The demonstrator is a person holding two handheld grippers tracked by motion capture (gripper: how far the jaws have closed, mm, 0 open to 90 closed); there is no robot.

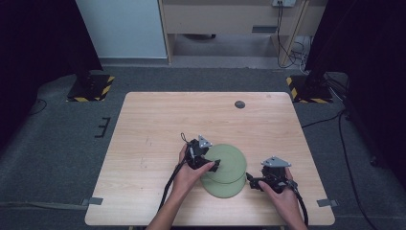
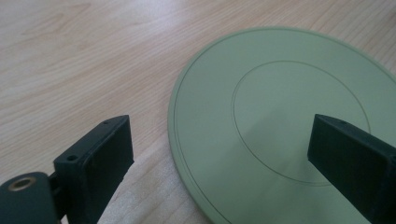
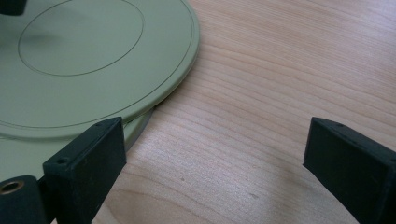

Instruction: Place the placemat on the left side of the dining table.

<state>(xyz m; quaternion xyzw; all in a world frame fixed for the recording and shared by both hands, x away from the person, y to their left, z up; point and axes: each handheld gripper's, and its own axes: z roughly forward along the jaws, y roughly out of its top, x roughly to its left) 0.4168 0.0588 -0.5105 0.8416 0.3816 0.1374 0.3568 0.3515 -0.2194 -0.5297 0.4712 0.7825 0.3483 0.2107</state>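
Two green plates lie overlapped near the table's [image 1: 143, 124] near edge: the upper plate [image 1: 227, 160] rests offset on the lower plate [image 1: 221, 188]. Stacking appears nearly done; alignment remains. Left gripper [image 1: 207, 165] straddles the upper rim, released; right gripper [image 1: 253, 182] gapes beside the lower plate.

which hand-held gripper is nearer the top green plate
Left. The left hand-held gripper hangs open over the top plate; the right hand-held gripper sits open beside the lower plate.

Both tongs, left [image 1: 216, 165] and right [image 1: 249, 181], held low, jaws spread.
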